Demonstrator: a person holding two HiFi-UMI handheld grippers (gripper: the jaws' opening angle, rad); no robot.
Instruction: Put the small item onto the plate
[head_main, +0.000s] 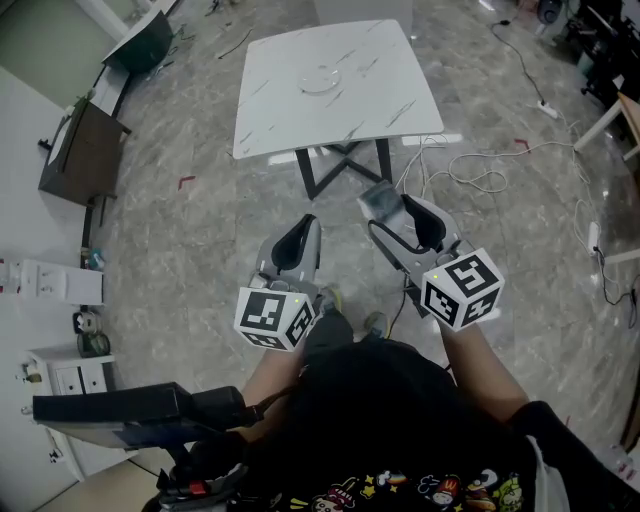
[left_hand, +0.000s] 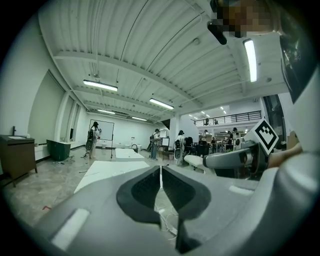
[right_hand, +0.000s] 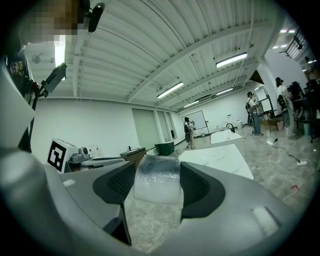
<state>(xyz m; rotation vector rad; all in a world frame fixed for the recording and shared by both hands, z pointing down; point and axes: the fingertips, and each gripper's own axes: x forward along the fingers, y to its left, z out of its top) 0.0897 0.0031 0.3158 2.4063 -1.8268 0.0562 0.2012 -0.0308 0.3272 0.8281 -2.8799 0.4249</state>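
Note:
A clear glass plate (head_main: 322, 80) lies on the white marble table (head_main: 380, 100) well ahead of me; the same table (right_hand: 225, 161) shows far off in the right gripper view. My right gripper (head_main: 383, 207) is shut on a small clear plastic-wrapped item (right_hand: 157, 179), which sits between its dark pads (right_hand: 197, 186) and also shows as a grey item (head_main: 379, 201) at the tip. My left gripper (head_main: 306, 224) is shut with nothing between its pads (left_hand: 145, 190). Both grippers are held close to my body, above the floor, short of the table.
Cables (head_main: 480, 170) trail over the marbled floor right of the table. A dark cabinet (head_main: 82, 150) and a green bin (head_main: 140, 42) stand at the left wall. White drawers (head_main: 70, 375) sit near my left. People (left_hand: 93, 137) stand far off in the hall.

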